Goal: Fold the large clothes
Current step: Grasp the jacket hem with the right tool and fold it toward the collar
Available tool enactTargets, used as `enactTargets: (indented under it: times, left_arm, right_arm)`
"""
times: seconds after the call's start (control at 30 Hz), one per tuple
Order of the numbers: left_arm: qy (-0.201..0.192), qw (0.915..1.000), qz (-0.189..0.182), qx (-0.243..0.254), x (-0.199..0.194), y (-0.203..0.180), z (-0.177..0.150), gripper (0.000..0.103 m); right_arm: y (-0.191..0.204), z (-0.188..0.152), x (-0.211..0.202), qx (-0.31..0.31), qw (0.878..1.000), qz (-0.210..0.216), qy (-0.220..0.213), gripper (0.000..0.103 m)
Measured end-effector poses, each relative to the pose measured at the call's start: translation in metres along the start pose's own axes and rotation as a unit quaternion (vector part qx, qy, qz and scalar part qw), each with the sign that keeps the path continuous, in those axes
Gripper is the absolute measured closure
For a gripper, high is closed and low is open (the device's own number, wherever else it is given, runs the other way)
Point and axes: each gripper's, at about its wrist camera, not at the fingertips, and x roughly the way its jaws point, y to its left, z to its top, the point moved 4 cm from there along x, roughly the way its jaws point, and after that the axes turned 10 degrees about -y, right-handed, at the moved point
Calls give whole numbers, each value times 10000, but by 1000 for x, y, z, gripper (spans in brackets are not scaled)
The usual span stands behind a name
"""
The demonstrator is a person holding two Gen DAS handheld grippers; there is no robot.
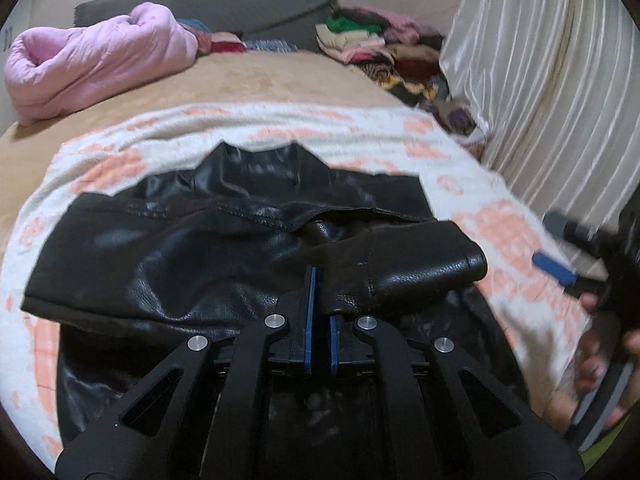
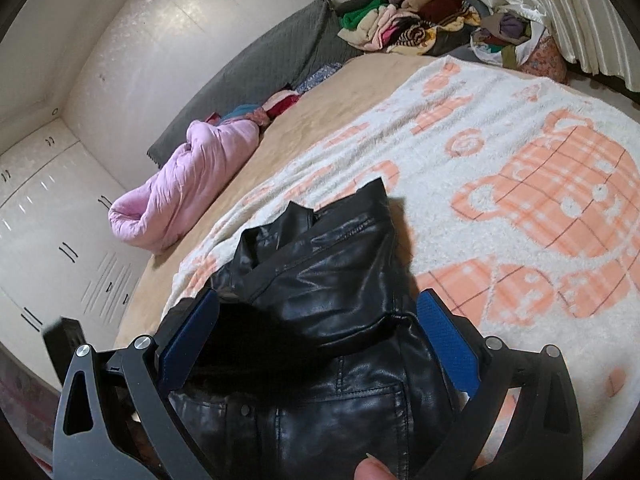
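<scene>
The black leather jacket (image 1: 200, 240) is lying partly folded on a white blanket with orange bear patterns (image 2: 520, 160), which is covering the near part of the bed (image 1: 248, 76). One sleeve (image 1: 420, 268) is lying across the jacket body, its cuff pointing toward the right side of the left wrist view. The left hand-held gripper (image 1: 320, 296) is sitting with its blue pads drawn together, pinching a fold of jacket leather at the base of that sleeve. The right hand-held gripper (image 2: 320, 320) is standing with its jaws wide apart over the jacket; the garment is lying between the blue pads, and neither pad is pressing on it. A fingertip (image 2: 372, 470) is showing at the bottom edge of the right wrist view. At the far side of the bed, a rolled pink quilt (image 1: 92, 64) is resting near a grey headboard cushion (image 1: 224, 4), and a heap of mixed clothes (image 2: 420, 20) is lying beside a pale pleated curtain (image 1: 540, 80).
</scene>
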Motion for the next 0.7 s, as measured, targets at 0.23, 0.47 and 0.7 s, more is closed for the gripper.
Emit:
enactTargets:
  times: [0.23,0.47,0.7]
  left_arm:
    - [430,9982,207,367,21,-2,-38,98]
    - [510,9956,367,695,14,-1,-52,70]
    - [529,9969,215,550,-1,14,-57,41]
  right_arm:
    - [13,-21,27,80,9978,332,564,4]
    - [39,-56,58,567,9858,915,1292,6]
    - [47,-74,80,793,9790,855,1675,24]
